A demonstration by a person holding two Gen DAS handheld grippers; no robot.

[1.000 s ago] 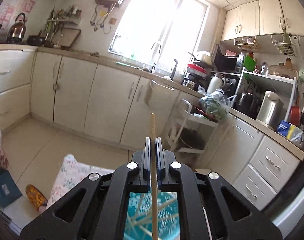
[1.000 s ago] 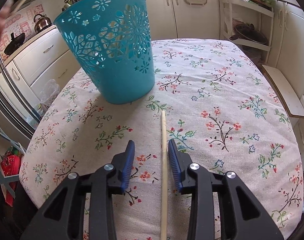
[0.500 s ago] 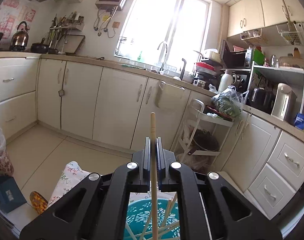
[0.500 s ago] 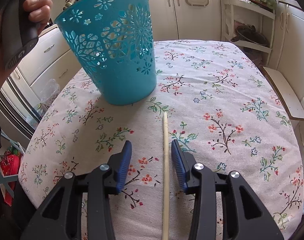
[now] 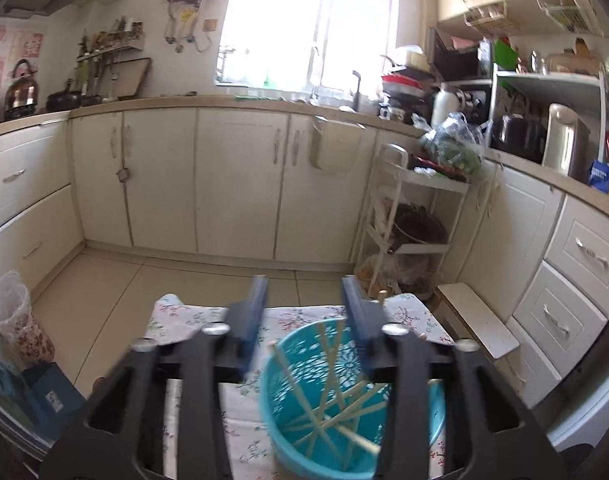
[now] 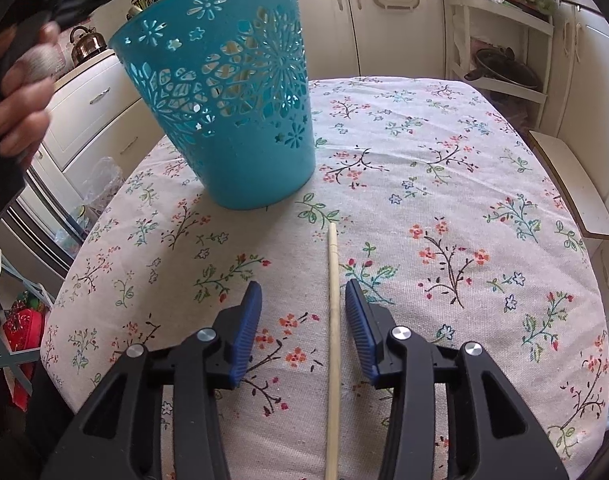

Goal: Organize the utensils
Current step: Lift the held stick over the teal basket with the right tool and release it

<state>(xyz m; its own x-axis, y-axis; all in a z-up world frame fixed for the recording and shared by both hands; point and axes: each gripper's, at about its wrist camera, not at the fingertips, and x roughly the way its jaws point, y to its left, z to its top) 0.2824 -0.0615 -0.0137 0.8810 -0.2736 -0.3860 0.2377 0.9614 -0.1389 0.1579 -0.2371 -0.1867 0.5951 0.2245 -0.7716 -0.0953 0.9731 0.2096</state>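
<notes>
Now both grippers' fingers gape: left gripper above basket, right gripper straddling chopstick.

**Open cloth on the right, basket blocking the left**

Wide bare tablecloth right of and beyond the lone chopstick, free for passage. Blocked on the far left by the teal basket, standing on the cloth just beyond the chopstick's tip. Basket mouth open from above, though crossed inside by leaning chopsticks
</notes>
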